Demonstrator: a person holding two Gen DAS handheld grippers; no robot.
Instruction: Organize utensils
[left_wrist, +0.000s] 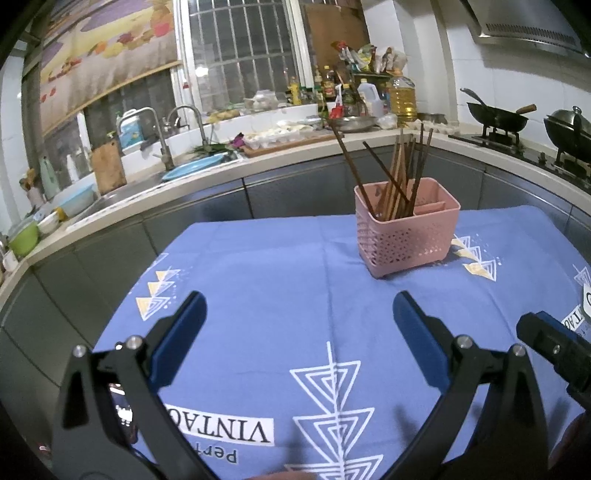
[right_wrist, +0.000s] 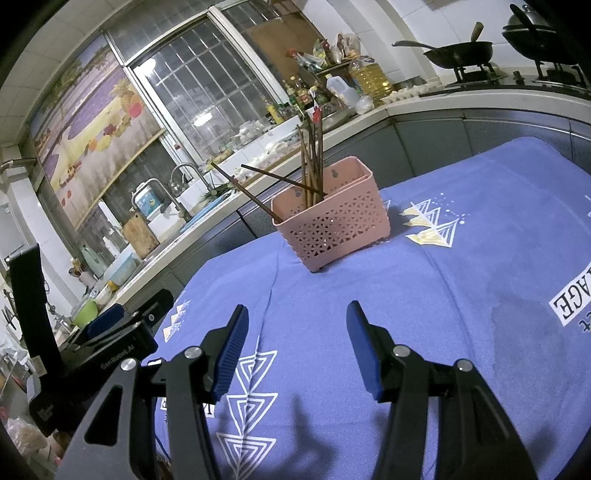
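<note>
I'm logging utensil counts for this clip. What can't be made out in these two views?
- Chopsticks: the exact count, since they overlap in both views.
- Pink basket: its floor and the chopstick tips, hidden by its walls.
- Tablecloth lettering: cut off by the left gripper and the frame edge.

Table covered by a blue printed cloth (left_wrist: 280, 273)

A pink perforated holder (left_wrist: 404, 243) filled with chopsticks (left_wrist: 402, 173) is set directly on the cloth.

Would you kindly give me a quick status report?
Left hand-held gripper open, empty. Right hand-held gripper open, empty. Chopsticks standing in pink basket on blue cloth. Nothing in the way.
</note>
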